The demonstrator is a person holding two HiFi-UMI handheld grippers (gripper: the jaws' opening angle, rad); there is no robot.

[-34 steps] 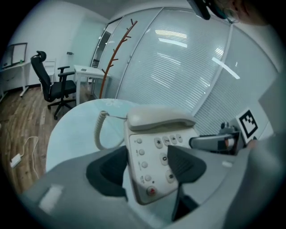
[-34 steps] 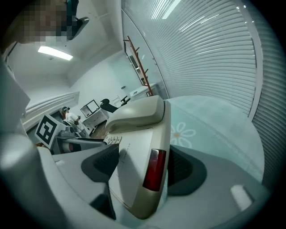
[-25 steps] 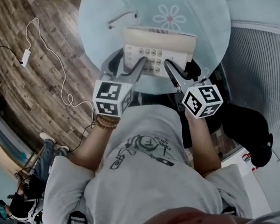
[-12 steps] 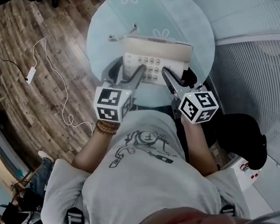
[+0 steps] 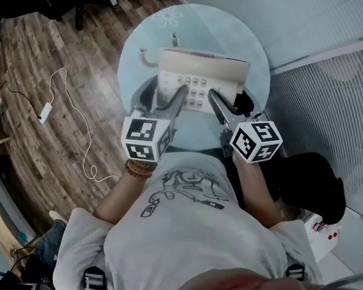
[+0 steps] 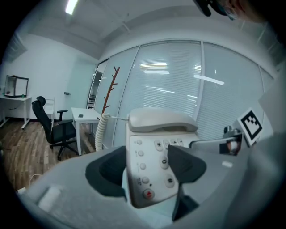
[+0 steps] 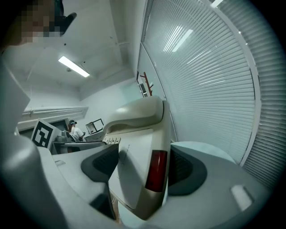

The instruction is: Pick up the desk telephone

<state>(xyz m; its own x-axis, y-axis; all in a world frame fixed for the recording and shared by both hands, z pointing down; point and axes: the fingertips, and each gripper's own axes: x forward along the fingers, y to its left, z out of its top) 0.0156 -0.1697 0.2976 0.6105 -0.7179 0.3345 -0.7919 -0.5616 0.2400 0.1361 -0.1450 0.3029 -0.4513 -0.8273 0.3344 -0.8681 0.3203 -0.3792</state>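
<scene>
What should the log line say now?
desk telephone: held above round table, handset on cradle | left gripper: jaws shut on its left edge | right gripper: jaws shut on its right edge

Head view, taking the phone [image 5: 203, 81] as the dial's centre. The table [image 5: 240, 39] lies beneath it, its top bare from 12 to 2. The cord [image 5: 144, 56] loops at 10, in the way of a reach there. A wall [image 5: 268, 1] closes off 1 to 2 and blinds [image 5: 337, 106] close off 3 to 4, both close to the table's rim. A black seat [image 5: 311, 183] blocks 5. The torso [image 5: 195, 239] fills 6. From 7 to 10 the floor [image 5: 41, 53] is open, bar a power strip [image 5: 46, 113]. The left gripper [image 6: 147, 167] and right gripper [image 7: 143, 167] have no spare gap, since the phone fills both.
</scene>
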